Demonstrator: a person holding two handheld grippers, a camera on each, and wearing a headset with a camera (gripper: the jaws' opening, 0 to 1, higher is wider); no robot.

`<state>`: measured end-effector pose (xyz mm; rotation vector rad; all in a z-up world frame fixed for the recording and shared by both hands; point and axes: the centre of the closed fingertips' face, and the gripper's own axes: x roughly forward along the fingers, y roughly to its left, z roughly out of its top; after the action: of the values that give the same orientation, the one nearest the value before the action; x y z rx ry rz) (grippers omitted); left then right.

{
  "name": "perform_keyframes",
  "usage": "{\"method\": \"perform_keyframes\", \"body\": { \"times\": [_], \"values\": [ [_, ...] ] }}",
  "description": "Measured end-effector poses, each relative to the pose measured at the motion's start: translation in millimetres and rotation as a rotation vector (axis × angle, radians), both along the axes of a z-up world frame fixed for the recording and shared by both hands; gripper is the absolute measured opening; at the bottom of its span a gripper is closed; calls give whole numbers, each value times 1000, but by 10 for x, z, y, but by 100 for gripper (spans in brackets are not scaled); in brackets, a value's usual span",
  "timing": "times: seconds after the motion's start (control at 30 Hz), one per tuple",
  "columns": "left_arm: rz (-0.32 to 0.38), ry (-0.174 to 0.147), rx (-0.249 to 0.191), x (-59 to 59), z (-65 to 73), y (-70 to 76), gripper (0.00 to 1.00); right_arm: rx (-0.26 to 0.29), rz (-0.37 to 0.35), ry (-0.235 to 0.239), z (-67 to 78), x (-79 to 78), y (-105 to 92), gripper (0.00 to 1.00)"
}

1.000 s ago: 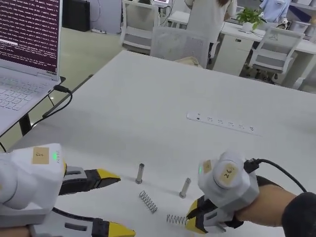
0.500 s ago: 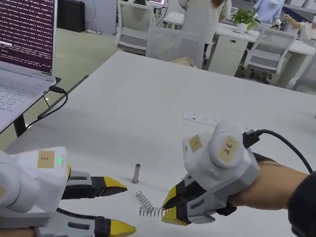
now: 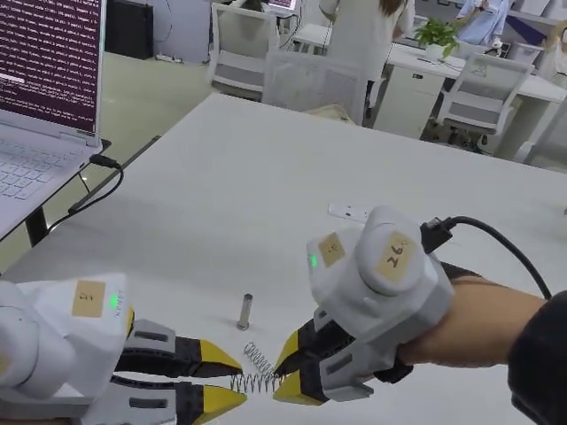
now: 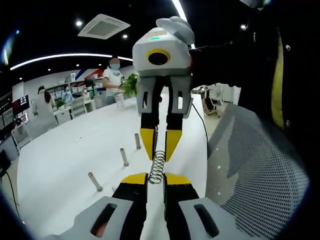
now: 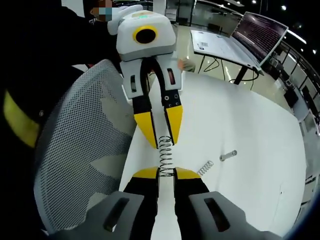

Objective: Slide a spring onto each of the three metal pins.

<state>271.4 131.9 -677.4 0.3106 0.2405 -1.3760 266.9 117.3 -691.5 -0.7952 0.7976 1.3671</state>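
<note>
Near pin point(image 3: 245, 312), right gripper point(image 3: 285, 374) pinches spring point(image 3: 254, 382); left gripper point(image 3: 239, 381) jaws bracket other end, grip unclear. Hold spring straight, align bore over pin top, lower axially.

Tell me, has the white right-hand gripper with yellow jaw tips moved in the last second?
Yes. The right gripper has slid left, closer to the upright grey metal pin, carrying a coiled wire spring.

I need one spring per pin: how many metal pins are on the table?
3. In the left gripper view they stand in a row: far pin, middle pin, near pin. None seems hidden.
</note>
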Motion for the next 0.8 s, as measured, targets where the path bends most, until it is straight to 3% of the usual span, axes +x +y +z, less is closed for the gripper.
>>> {"method": "perform_keyframes", "body": {
  "times": [0.47, 0.8],
  "values": [
    [-11, 2, 23, -15, -39, -10, 3, 84, -15, 16, 231, -14, 75, 8],
    [-17, -5, 13, -30, -15, -40, 3, 90, 2, 2, 356, -38, 150, 8]
  ]
}}
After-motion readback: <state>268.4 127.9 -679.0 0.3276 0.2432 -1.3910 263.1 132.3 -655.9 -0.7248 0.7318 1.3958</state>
